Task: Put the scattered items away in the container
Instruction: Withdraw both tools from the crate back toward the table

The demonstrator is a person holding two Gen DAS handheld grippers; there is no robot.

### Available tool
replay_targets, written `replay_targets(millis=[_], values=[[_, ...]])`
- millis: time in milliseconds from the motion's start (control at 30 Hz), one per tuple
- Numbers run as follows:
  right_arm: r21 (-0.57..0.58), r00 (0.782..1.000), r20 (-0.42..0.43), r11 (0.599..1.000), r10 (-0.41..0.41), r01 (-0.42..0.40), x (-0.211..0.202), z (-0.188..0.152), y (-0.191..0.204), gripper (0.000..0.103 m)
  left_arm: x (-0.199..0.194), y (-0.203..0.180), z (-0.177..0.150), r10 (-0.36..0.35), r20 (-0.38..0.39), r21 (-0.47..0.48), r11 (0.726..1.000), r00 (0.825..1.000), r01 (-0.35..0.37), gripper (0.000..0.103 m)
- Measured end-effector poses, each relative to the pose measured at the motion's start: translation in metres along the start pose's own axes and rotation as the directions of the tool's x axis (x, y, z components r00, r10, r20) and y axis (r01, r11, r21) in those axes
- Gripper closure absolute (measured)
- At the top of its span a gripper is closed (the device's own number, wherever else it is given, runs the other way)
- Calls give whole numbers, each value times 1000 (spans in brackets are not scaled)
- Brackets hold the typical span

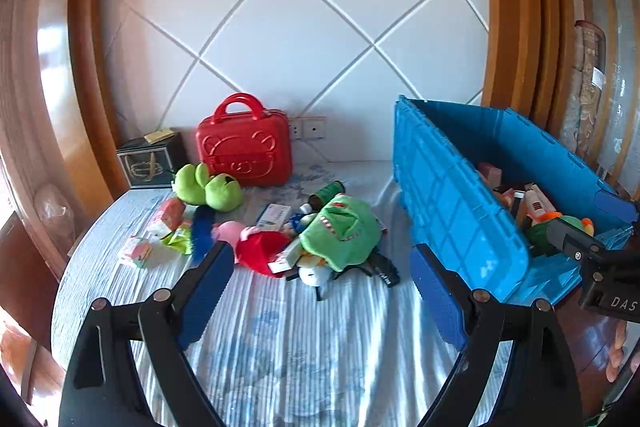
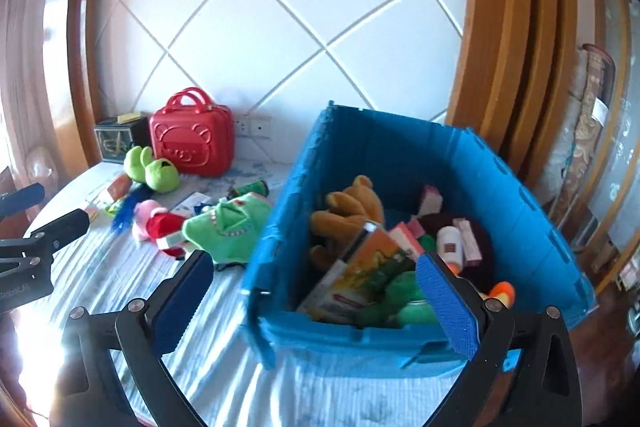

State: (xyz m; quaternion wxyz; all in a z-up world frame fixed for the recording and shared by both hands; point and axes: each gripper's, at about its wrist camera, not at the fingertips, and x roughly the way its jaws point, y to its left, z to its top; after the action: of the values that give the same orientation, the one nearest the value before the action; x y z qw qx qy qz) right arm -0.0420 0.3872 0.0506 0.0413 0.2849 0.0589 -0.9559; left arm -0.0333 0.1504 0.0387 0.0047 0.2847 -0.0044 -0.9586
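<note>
A blue crate (image 1: 460, 211) stands open on the striped bed at the right. In the right wrist view the crate (image 2: 360, 331) holds a brown teddy (image 2: 348, 203), an orange box (image 2: 368, 267), a green plush (image 2: 404, 303) and a white bottle (image 2: 450, 245). Left of it lies a heap: a green crocodile plush (image 1: 340, 231), a red plush (image 1: 260, 251), green frog slippers (image 1: 208, 187) and small boxes (image 1: 172, 213). My left gripper (image 1: 320, 255) hovers open and empty before the heap. Over the crate's near wall, my right gripper (image 2: 316, 261) is open and empty.
A red bear case (image 1: 244, 143) and a dark box (image 1: 150, 159) stand against the white padded headboard (image 1: 280, 27). Wooden frames flank it. The striped sheet (image 1: 300, 347) lies bare near me. The right gripper's finger (image 1: 576, 239) reaches over the crate's near corner.
</note>
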Motion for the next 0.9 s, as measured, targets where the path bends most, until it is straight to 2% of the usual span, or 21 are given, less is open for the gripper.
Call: replay_targets(millis=[200,367,600,733,900], values=[[-12,999,-28,999,33,-33,5,-1,90,0,-1,100,-26,68,-41,-45,997,997,-70,13],[-26,996,-71,998,53,-55,17,0,137,0,7,152,-38,99,-90,-88,990,991,-107,13],[-51,992,-101,995,80,-86,49,10,159,0,35,195,-47,146,-145,-157,973,979,-169,13],[-36,985,-129,992,117,-123,86,17,158,0,55,213,-49,190,-200,-169,960,961,-224,13],[-28,968,-188,985,164,-172,132,17,164,0,71,244,-58,247,-264,-210,929,932,-305,13]])
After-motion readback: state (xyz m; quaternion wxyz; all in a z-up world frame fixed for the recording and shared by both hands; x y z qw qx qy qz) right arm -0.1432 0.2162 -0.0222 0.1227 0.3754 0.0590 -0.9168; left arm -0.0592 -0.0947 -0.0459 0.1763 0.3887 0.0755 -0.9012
